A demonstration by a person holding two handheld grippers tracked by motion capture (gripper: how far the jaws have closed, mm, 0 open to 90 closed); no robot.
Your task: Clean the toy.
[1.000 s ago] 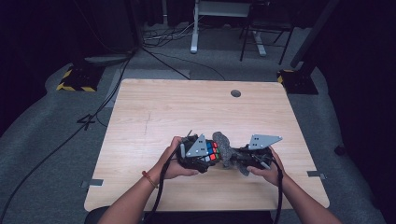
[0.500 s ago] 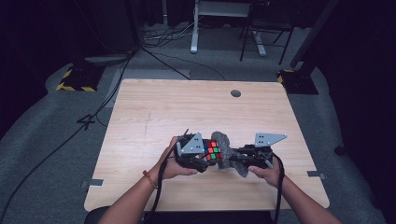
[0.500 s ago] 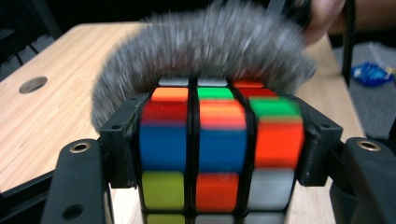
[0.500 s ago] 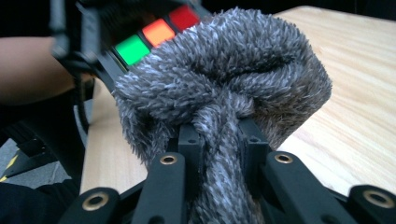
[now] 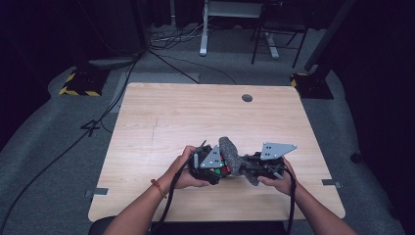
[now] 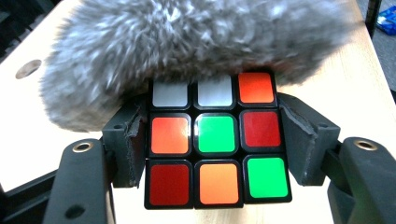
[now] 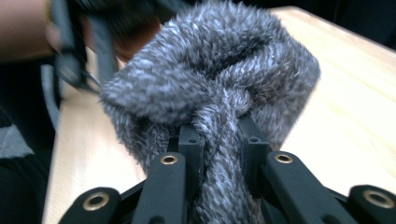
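Note:
A colour-tile puzzle cube [image 6: 217, 140] sits between the black jaws of my left gripper [image 6: 214, 140], whose pads [image 6: 128, 144] press on its two sides. The jaws have just been closing a little further on it. A grey fuzzy cloth [image 7: 210, 84] is pinched in my right gripper [image 7: 222, 140], which is shut on a bunched fold of it. The cloth [image 6: 187, 46] lies against the cube's top edge. In the high view the left gripper [image 5: 214, 169] and right gripper [image 5: 241, 167] meet near the table's front, with the cloth [image 5: 229, 152] between them over the cube [image 5: 219, 170].
The wooden table [image 5: 161, 112] has a round cable hole [image 5: 247, 98] at its far side. Beyond it on the grey floor are cables, desk legs [image 5: 203, 29] and yellow-black striped bases [image 5: 78, 83]. Forearms come in from the bottom edge.
Both hands stay at the front of the table. The cloth has shifted only slightly over the cube.

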